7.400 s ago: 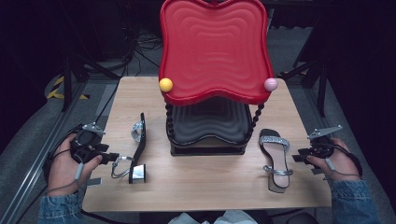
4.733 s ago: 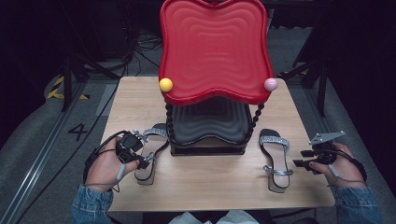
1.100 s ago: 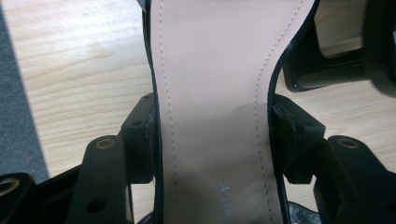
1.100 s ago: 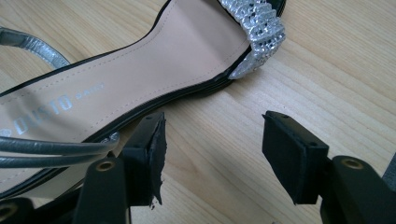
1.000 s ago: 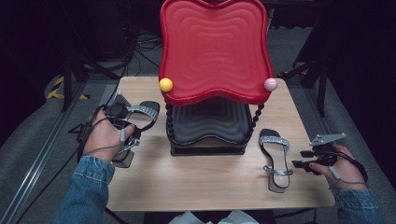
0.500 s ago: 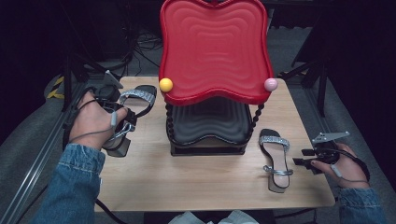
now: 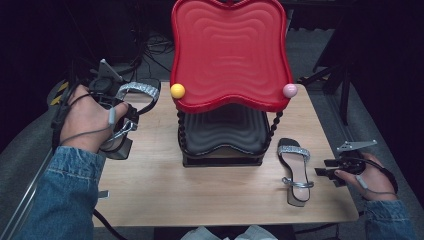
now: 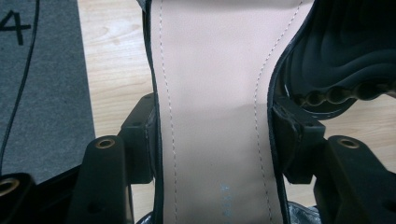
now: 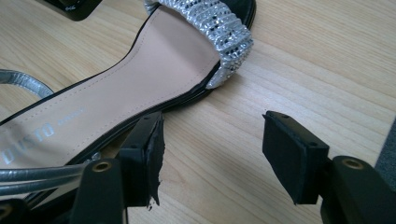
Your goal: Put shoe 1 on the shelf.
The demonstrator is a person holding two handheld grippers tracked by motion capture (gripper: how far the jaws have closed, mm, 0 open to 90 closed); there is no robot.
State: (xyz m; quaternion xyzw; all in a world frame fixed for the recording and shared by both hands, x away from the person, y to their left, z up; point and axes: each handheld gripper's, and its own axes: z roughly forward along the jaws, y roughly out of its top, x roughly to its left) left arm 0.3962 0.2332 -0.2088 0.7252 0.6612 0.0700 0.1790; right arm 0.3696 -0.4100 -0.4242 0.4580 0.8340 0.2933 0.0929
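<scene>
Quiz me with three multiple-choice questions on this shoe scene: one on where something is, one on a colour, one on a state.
1. Where does the sandal that no gripper holds lie?
A. On the table, right of the rack
B. On the red shelf
C. On the floor

2. What colour is the ball at the red shelf's left front corner?
A. Green
B. Yellow
C. Blue

3. How is the left gripper?
A. Open over bare wood
B. Shut on a sandal's sole
C. Shut on a cable

Answers: 1 A, the high view shows it flat on the wood beside the rack's right post. 2 B, it is yellow, while the right one is pink. 3 B, the left gripper view shows both pads pressed on the sole's edges.
</scene>
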